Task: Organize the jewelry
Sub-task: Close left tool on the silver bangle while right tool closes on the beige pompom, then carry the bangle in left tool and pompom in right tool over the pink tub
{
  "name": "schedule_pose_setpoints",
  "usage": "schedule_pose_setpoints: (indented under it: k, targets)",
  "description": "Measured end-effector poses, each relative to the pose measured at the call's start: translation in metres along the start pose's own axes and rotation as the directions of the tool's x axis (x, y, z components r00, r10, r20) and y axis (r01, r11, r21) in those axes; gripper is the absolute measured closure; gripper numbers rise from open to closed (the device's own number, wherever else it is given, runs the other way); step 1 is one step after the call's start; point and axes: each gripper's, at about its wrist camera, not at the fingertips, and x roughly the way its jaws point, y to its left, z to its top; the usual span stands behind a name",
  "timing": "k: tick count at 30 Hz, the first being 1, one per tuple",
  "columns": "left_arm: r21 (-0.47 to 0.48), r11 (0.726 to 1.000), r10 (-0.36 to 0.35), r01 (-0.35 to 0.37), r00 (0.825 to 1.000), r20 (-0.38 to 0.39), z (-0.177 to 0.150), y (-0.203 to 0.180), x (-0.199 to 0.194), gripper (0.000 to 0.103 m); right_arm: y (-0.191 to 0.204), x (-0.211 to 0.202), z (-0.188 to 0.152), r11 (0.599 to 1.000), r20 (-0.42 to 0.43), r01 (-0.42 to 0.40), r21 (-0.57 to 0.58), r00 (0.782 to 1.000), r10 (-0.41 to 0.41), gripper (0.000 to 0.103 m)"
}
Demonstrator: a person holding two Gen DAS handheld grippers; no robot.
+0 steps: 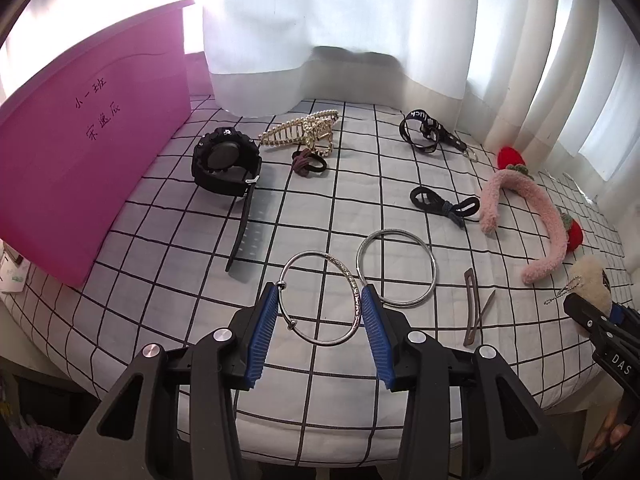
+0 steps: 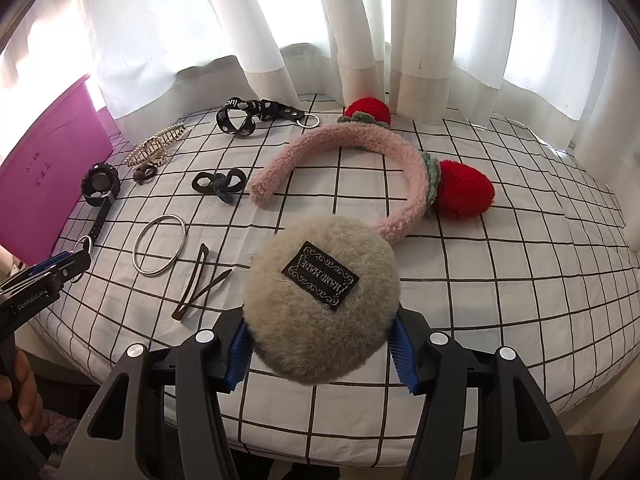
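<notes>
The left gripper [image 1: 320, 304] has its blue pads set against opposite sides of the silver bangle [image 1: 318, 298], pinching it across its width — the ring lies between the jaws, tilted with its far edge raised, and whether it is clear of the checked cloth [image 1: 160, 240] I cannot tell. A second, plain bangle [image 1: 396, 266] lies flat just beyond and to the right, its rim close to the held one. The pink bin [image 1: 92, 168] stands to the left and further back, so the left gripper is by far the nearer for a carry that way, past the black watch [image 1: 226, 164]. The right gripper [image 2: 322, 344] is closed around a beige fur pom-pom [image 2: 320, 304], well apart from the bin.
</notes>
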Motion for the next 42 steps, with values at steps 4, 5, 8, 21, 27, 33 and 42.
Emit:
schedule_pose_setpoints:
  k: [4,5,8,21,27,33,42]
  targets:
    - [0.005,1.000,0.000,0.000,0.999,0.035,0.015,0.003,-0.028,0.061,0.014,-0.026,0.018,0.999,0.033,-0.030,-0.021,0.999,0.031,0.047]
    - [0.001,1.000,-0.003,0.003,0.999,0.044,0.020,0.006,-0.036,0.061,0.019,-0.033,0.024,0.999,0.044,-0.039,-0.031,0.998,0.040,0.047]
    - [-0.020,1.000,-0.001,0.003,0.997,0.082,0.033,0.021,-0.061,0.061,0.039,-0.053,0.041,0.995,0.079,-0.074,-0.066,0.994,0.079,0.047]
    - [-0.158,0.985,0.104,-0.064,0.961,0.256,0.076,0.119,-0.155,0.061,0.178,-0.092,0.125,0.914,0.201,-0.290,-0.284,0.914,0.352,0.047]
    - [-0.261,0.955,0.210,-0.140,0.940,0.268,0.092,0.183,-0.167,0.061,0.264,-0.078,0.163,0.839,0.160,-0.393,-0.376,0.864,0.476,0.047]
    - [-0.334,0.923,0.279,-0.190,0.930,0.241,0.111,0.245,-0.159,0.061,0.342,-0.050,0.193,0.782,0.092,-0.439,-0.443,0.845,0.527,0.047]
    - [-0.374,0.901,0.287,-0.218,0.947,0.141,0.129,0.304,-0.117,0.061,0.425,-0.001,0.220,0.740,-0.027,-0.464,-0.487,0.855,0.519,0.047]
